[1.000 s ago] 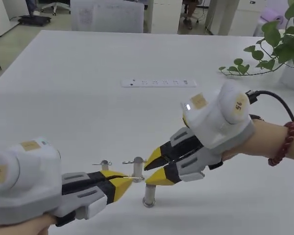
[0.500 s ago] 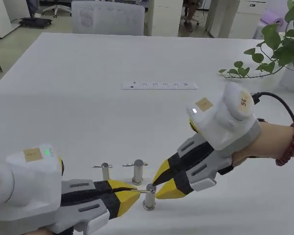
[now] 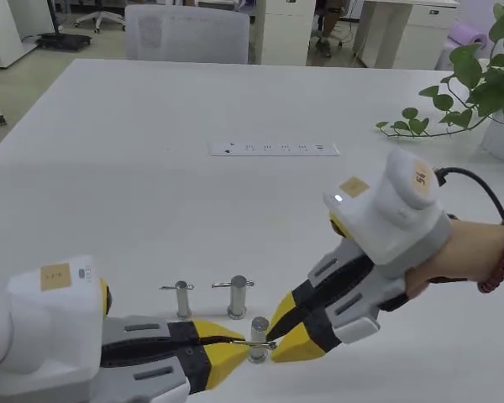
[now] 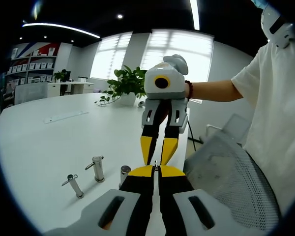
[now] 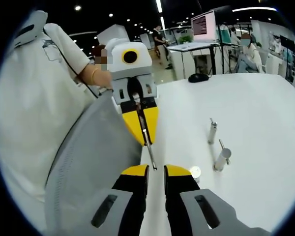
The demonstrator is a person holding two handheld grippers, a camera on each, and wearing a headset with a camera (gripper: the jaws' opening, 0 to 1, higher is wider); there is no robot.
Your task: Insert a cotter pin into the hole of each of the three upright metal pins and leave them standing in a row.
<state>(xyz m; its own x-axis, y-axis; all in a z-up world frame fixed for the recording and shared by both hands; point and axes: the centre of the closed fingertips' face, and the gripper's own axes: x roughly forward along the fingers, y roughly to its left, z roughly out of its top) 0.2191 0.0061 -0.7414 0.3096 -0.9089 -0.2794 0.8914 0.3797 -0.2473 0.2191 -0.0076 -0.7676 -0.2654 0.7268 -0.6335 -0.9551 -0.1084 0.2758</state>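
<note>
The left gripper [image 3: 233,351] and right gripper [image 3: 276,337] have white housings, tan labels, black-grey arms and yellow tips. A black cable [image 3: 466,171] and a red bead bracelet [image 3: 502,264] sit at three o'clock. The person wears a white sleeve [image 4: 255,73].

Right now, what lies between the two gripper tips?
In the head view, the nearest metal pin stands there; the cotter pin in the left gripper reaches across it toward the right gripper.

Sticker [image 3: 420,178] on the right gripper [image 3: 279,334] reads about 56.
</note>
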